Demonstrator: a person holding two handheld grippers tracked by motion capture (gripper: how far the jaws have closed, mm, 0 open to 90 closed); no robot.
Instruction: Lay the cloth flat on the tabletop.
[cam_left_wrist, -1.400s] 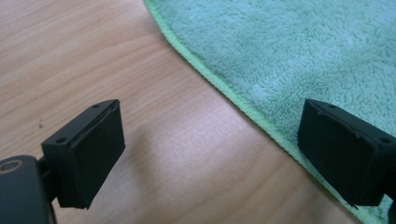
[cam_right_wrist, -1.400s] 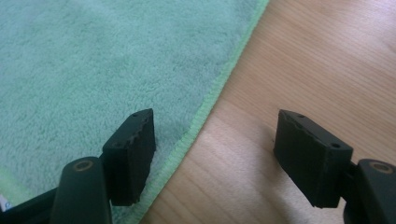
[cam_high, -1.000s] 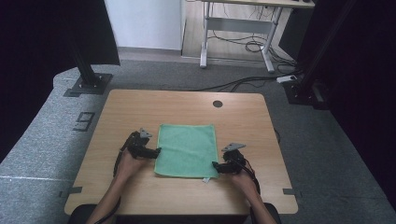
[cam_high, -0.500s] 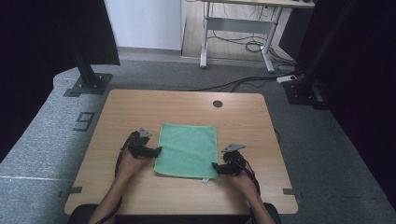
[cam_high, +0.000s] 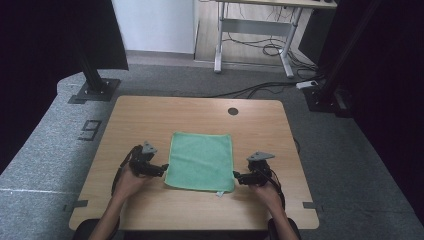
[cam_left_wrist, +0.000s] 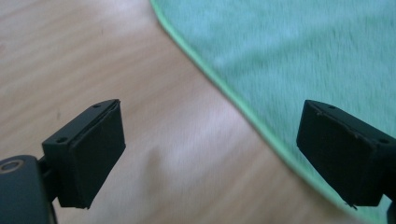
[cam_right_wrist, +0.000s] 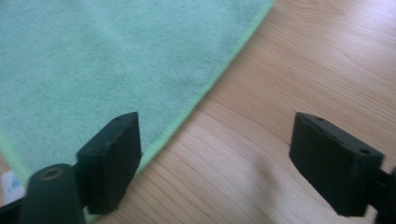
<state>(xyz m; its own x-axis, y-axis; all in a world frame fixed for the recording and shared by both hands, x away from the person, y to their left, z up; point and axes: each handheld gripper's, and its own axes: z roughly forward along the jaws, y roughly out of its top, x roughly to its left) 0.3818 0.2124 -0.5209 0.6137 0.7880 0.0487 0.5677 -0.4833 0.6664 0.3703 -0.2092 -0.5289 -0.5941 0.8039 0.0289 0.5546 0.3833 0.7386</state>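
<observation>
Both grippers have shifted little; the right gripper (cam_high: 239, 176) has just spread its jaws wider, nothing between them. Left gripper (cam_high: 161, 169) gapes too, each flanking the cloth (cam_high: 201, 161), seemingly to pinch its near corners.

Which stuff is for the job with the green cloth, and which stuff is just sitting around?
For the job:
green cloth, flat on the table
left gripper, open beside the cloth's left edge
right gripper, open beside the cloth's right edge, jaws just opened wider

Just around:
desk frame behind
cables on the floor
</observation>
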